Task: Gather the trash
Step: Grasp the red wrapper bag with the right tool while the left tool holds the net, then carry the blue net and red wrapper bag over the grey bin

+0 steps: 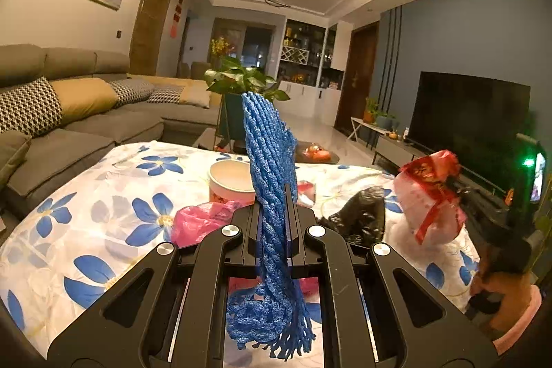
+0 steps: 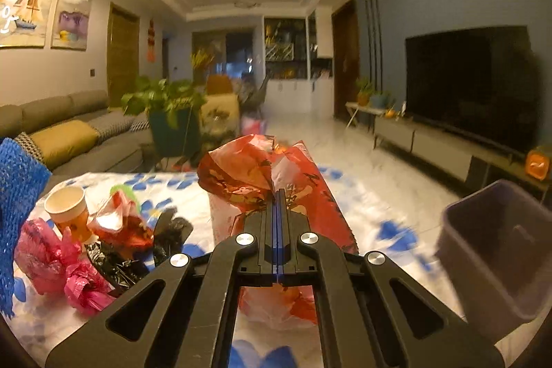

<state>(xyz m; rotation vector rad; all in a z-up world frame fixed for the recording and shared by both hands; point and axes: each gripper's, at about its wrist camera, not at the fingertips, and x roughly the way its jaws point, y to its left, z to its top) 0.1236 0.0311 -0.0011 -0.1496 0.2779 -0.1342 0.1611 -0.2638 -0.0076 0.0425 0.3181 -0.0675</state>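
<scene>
My left gripper (image 1: 273, 195) is shut on a blue foam net (image 1: 269, 154) and holds it upright above the flowered table; the net also shows at the left edge of the right wrist view (image 2: 17, 195). My right gripper (image 2: 278, 195) is shut on a red and white plastic bag (image 2: 255, 171), lifted off the table; the bag shows at the right of the left wrist view (image 1: 431, 195). On the table lie a pink bag (image 2: 58, 261), a black bag (image 2: 138, 254), a paper cup (image 2: 67, 207) and a crumpled red wrapper (image 2: 120, 216).
A grey-purple plastic bin (image 2: 496, 250) stands at the table's right edge. The tablecloth (image 1: 103, 195) is white with blue flowers. A sofa (image 1: 86, 112) is to the left, a potted plant (image 1: 241, 81) behind the table, a TV (image 2: 465, 85) to the right.
</scene>
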